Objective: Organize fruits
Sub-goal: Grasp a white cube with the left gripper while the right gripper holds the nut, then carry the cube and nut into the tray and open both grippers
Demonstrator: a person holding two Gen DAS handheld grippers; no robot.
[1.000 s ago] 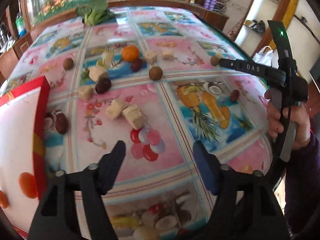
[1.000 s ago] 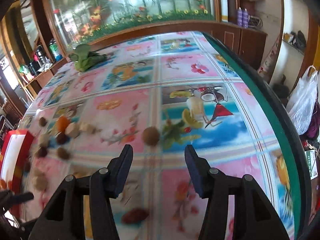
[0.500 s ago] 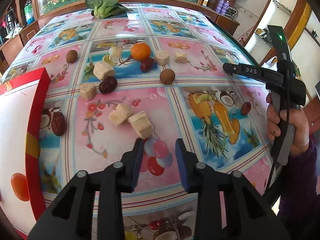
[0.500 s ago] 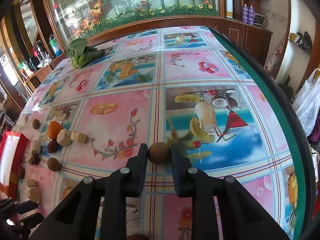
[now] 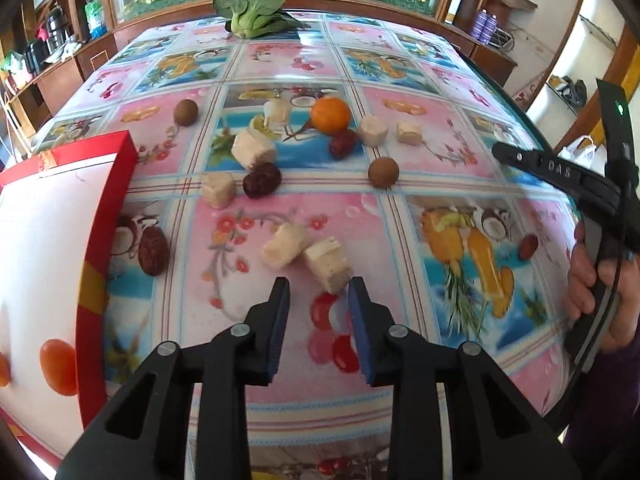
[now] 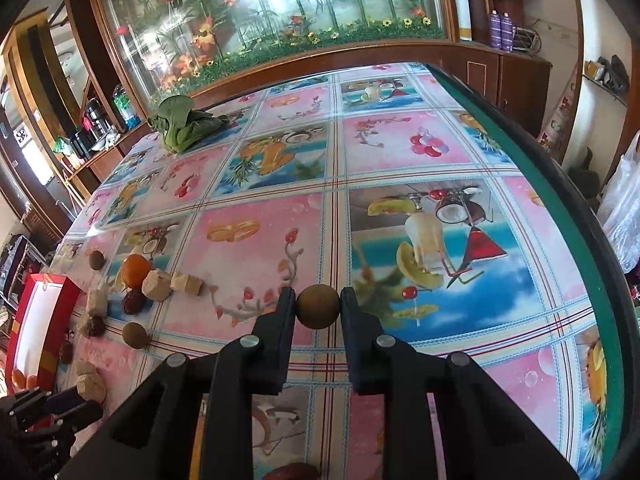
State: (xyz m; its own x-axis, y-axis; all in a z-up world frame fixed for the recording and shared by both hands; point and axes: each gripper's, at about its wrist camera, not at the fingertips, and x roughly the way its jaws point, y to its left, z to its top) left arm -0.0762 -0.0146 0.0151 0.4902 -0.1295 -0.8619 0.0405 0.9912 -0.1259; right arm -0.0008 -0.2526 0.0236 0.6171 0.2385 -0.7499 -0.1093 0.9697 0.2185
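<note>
Only my right view shows the right tongs [image 6: 318, 306] clenched on a brown round fruit [image 6: 318, 306]; the left tongs [image 5: 319, 294] hang narrowed, holding nothing, over the fruit-print bench [image 5: 400, 240].

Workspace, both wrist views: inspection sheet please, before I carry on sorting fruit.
surface: table, fruit-print cloth, dry.
job's things: orange, dark dates, pale chunks and brown round fruits scattered; red box at left edge, small orange fruits inside.
clutter: leafy greens at far end.
grippers: left claw narrowly apart, pinching nothing, a pale chunk at its tips; right claw shut on brown fruit.
cables: nothing seen on the table.
surroundings: floral glass panel, wooden cabinets, white bag.
</note>
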